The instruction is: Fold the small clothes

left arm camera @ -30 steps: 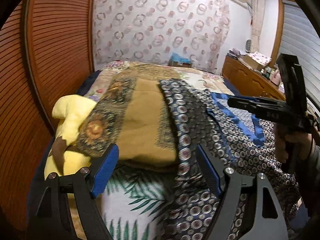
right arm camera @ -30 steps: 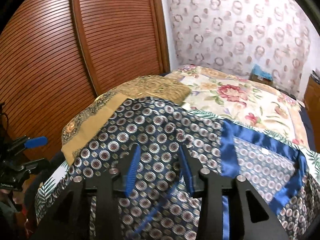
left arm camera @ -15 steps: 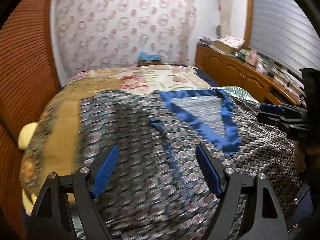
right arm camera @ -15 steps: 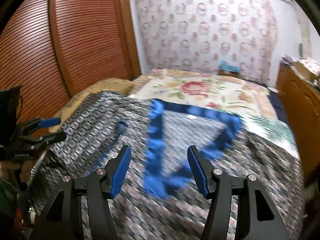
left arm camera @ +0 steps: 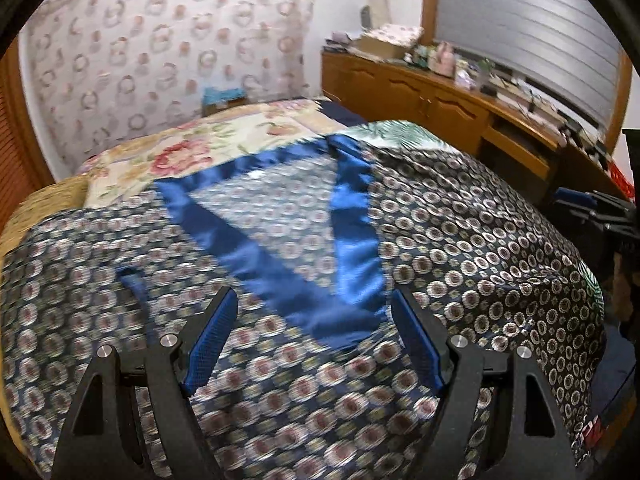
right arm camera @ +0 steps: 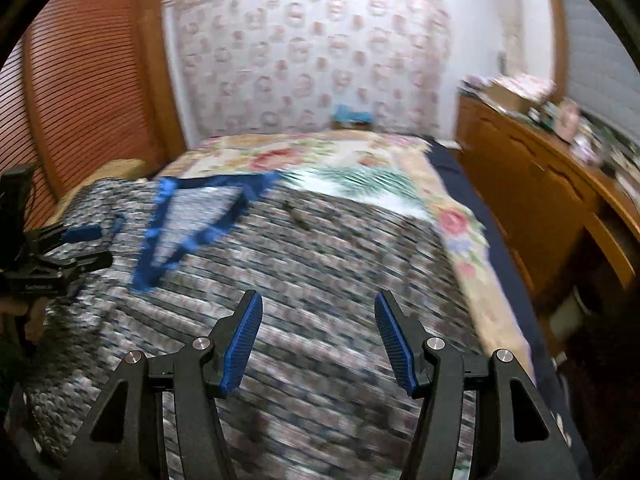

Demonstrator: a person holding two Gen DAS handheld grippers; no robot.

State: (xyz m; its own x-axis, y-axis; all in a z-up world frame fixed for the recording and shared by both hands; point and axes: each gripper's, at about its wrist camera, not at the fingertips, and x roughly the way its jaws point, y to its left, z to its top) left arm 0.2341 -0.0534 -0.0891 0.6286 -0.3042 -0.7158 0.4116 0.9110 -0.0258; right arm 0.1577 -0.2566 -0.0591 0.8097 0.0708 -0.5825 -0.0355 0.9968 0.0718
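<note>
A dark patterned garment (left arm camera: 460, 240) with a shiny blue V collar (left arm camera: 348, 240) lies spread flat on the bed; in the right wrist view the garment (right arm camera: 320, 264) fills the middle, its collar (right arm camera: 168, 236) at the left. My left gripper (left arm camera: 316, 340) is open and empty, hovering over the garment just below the collar point. My right gripper (right arm camera: 318, 336) is open and empty over the garment's right part. Each gripper shows at the edge of the other's view: the right one (left arm camera: 588, 208), the left one (right arm camera: 76, 248).
A floral bedspread (left arm camera: 224, 140) covers the bed beyond the garment. A wooden dresser (right arm camera: 540, 184) with clutter runs along the right side. A slatted wooden wardrobe (right arm camera: 80, 92) stands at the left. A brown folded cloth (left arm camera: 44, 204) lies at the far left.
Both views have swung to the right across the bed. My right gripper has opened wider. The yellow plush toy and most of the brown cloth have left the left wrist view.
</note>
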